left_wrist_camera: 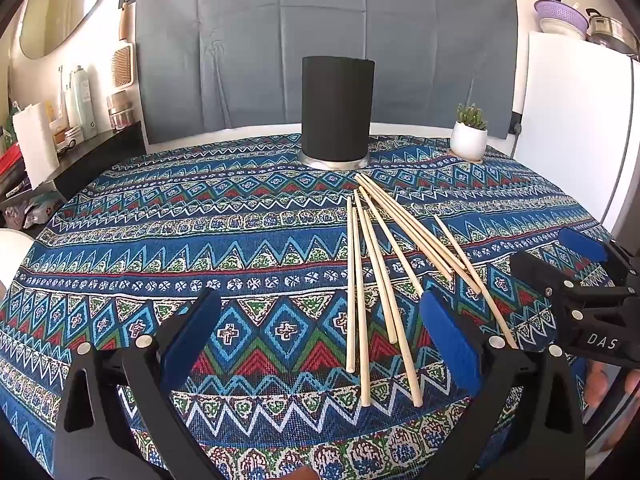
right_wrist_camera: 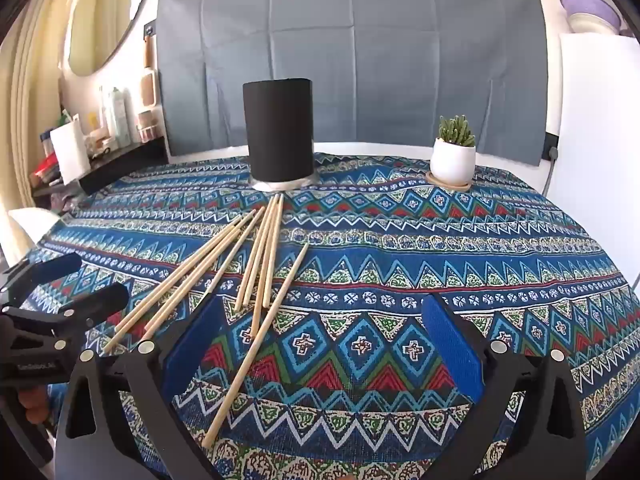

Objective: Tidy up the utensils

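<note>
Patterned cloth (left_wrist_camera: 200, 240) over surface; white potted succulent (left_wrist_camera: 469, 136) far right on coaster, grey backdrop (left_wrist_camera: 320, 40) behind, cluttered shelf (left_wrist_camera: 72, 136) left.

Patterned tablecloth (left_wrist_camera: 120, 264) carries loose chopsticks (left_wrist_camera: 376, 280), black holder (left_wrist_camera: 337, 112), potted succulent (left_wrist_camera: 469, 138)

Your left gripper (left_wrist_camera: 320, 340) and right gripper (right_wrist_camera: 324, 344) both hang spread wide over the patterned tablecloth (left_wrist_camera: 160, 240). Loose chopsticks (left_wrist_camera: 380, 272) fan across the cloth between them. Behind stands the black holder (left_wrist_camera: 338, 110), with the potted plant (left_wrist_camera: 469, 136) well apart on its right and bare cloth on its left.
</note>
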`<state>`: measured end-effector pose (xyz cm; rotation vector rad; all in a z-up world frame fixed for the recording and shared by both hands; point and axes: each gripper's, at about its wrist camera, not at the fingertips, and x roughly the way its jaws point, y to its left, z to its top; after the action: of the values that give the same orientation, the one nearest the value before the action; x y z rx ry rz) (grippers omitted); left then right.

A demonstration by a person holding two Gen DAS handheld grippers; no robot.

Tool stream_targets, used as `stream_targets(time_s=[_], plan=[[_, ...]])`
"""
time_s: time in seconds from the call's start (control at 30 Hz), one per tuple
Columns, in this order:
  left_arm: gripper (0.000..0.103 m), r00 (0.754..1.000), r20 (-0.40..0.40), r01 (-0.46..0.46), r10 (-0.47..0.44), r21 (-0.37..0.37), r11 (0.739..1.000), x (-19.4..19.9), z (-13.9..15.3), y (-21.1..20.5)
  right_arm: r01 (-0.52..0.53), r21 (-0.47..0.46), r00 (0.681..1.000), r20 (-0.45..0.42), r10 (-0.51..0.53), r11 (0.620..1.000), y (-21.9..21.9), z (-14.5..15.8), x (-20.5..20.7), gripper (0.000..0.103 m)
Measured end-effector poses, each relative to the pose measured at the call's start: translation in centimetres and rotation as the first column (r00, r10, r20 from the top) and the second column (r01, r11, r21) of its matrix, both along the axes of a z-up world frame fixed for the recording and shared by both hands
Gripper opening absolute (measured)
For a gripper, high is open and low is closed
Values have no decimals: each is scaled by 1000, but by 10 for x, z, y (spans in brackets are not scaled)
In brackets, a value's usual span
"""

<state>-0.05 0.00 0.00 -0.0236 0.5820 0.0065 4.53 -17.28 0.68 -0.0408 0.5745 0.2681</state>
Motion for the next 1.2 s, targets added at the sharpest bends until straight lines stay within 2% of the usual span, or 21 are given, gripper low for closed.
stream_targets(time_s=[0.17, 0.37, 0.83, 1.2], plan=[[97, 1000, -13, -3, 3, 18, 1000, 0, 0, -3, 3, 5, 1000, -3, -3, 1000, -1, 0, 1, 95], [97, 1000, -12, -10, 9, -6, 1000, 2, 0, -1, 7, -3, 1000, 5, -7, 1000, -1, 1, -2, 95], [97, 1000, -16, 1, -1, 2, 1000, 2, 0, 0, 7, -2, 1000, -4, -7, 1000, 1, -1, 0, 95], [97, 1000, -16, 10, -10, 31, 999, 1, 0, -9, 3, -11, 1000, -3, -3, 1000, 4, -2, -1, 95]])
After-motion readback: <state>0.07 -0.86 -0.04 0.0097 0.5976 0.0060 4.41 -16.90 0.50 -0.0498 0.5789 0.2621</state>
